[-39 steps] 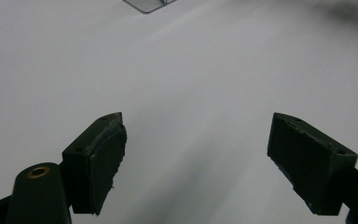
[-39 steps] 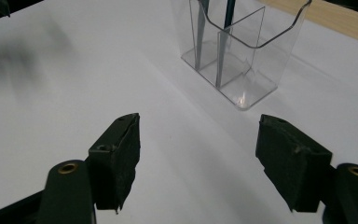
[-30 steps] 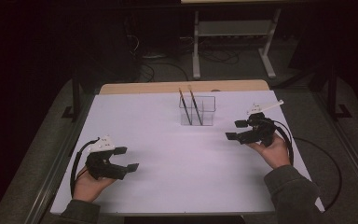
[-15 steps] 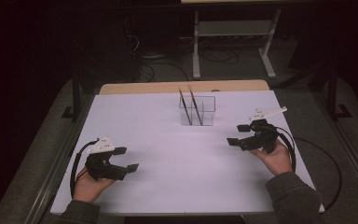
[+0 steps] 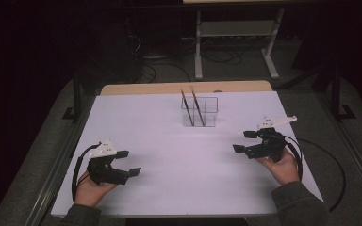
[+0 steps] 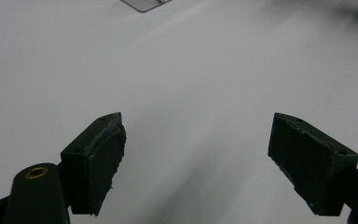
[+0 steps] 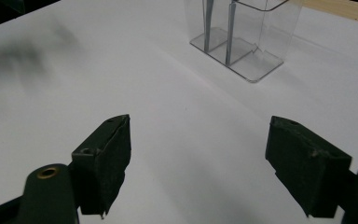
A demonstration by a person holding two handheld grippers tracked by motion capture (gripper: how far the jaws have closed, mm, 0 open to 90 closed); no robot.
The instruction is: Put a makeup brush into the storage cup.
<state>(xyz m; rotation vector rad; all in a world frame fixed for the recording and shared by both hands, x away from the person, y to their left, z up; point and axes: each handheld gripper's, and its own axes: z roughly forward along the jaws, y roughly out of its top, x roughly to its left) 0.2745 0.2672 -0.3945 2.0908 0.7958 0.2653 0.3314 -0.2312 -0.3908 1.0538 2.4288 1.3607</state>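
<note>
A clear plastic holder (image 5: pixel 199 112) stands toward the back middle of the white table (image 5: pixel 169 127), with two pencils (image 5: pixel 192 107) leaning upright in it. In the right gripper view the holder (image 7: pixel 242 35) sits ahead and slightly right of my jaws. My left gripper (image 5: pixel 128 163) rests low at the front left, open, nothing between its jaws (image 6: pixel 198 168). My right gripper (image 5: pixel 244 141) hovers at the right side, open and empty (image 7: pixel 198 163), pointing left toward the table's middle.
A wooden strip (image 5: pixel 184 87) runs along the table's far edge. Behind it a metal stand (image 5: pixel 235 42) and cables lie on the dark floor. A black cable (image 5: pixel 327 165) trails off the right gripper past the table's right edge.
My right gripper has drawn back toward the front right, away from the holder, over the last second. The left gripper has stayed put.
</note>
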